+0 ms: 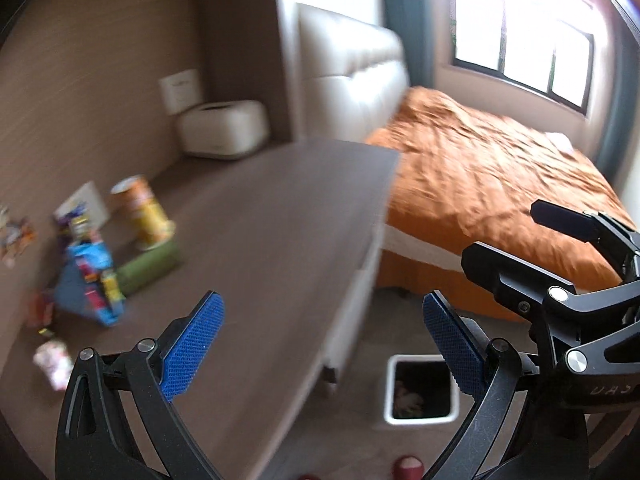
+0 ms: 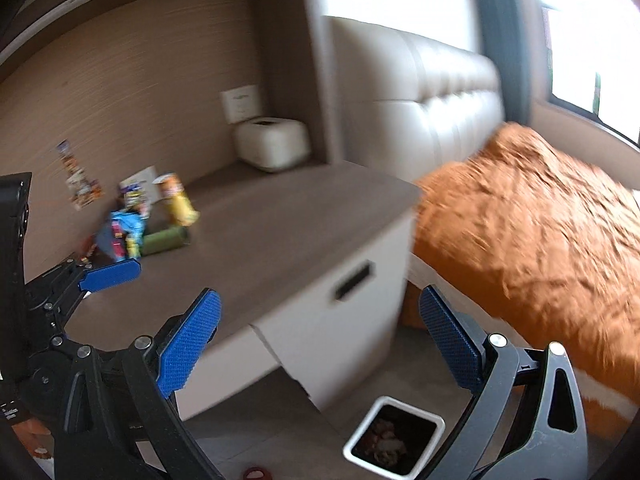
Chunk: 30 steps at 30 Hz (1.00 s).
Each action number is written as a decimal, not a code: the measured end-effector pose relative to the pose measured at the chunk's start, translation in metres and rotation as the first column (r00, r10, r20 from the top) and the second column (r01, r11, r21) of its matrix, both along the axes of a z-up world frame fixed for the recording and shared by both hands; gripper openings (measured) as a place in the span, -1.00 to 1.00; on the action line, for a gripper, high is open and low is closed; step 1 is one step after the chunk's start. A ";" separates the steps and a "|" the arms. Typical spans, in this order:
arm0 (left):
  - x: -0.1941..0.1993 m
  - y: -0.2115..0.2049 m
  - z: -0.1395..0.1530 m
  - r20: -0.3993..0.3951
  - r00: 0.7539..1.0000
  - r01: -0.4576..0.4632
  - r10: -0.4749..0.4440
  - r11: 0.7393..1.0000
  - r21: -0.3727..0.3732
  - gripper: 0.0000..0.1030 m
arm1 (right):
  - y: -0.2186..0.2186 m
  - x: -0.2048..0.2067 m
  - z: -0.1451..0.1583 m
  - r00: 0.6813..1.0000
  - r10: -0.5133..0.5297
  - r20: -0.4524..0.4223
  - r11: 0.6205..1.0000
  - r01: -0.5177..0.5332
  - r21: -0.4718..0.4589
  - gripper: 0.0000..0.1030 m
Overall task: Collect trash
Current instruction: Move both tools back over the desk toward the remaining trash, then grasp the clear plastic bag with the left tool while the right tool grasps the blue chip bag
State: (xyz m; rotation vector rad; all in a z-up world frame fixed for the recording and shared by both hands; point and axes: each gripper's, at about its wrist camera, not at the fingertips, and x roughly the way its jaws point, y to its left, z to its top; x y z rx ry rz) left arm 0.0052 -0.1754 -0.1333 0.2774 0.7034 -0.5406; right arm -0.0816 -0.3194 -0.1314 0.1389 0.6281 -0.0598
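Note:
Snack trash lies at the back left of the brown desk top [image 1: 280, 216]: a blue chip bag [image 1: 90, 280], a yellow-orange can [image 1: 146, 212], a green tube [image 1: 150, 266] on its side and a pink wrapper [image 1: 54, 362]. The pile also shows in the right wrist view [image 2: 124, 236]. A white square bin [image 1: 420, 388] with trash inside stands on the floor by the desk; it also shows in the right wrist view [image 2: 394, 436]. My left gripper [image 1: 322, 344] is open and empty above the desk edge. My right gripper [image 2: 320, 340] is open and empty, right of the left one.
An orange-covered bed [image 1: 492, 184] with a cream padded headboard [image 1: 352, 76] lies right of the desk. A white box-shaped appliance [image 1: 222, 128] sits at the desk's back corner. A white drawer front [image 2: 340, 292] faces the floor gap. A window [image 1: 520, 40] is behind the bed.

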 end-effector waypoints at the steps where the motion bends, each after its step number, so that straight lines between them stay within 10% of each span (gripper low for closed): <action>1: 0.004 0.016 0.003 0.006 0.999 -0.034 0.034 0.999 -0.002 0.90 | 0.013 0.007 0.003 1.000 0.029 0.004 1.000 -0.029 -0.011 0.92; 16: 0.065 0.203 -0.004 0.013 0.936 -0.351 0.351 0.936 0.000 0.90 | 0.188 0.096 0.018 0.929 0.368 -0.043 0.925 -0.371 -0.081 0.93; 30: 0.103 0.262 -0.020 0.008 0.909 -0.417 0.417 0.909 0.009 0.90 | 0.270 0.148 0.004 0.902 0.414 -0.125 0.898 -0.427 -0.103 0.93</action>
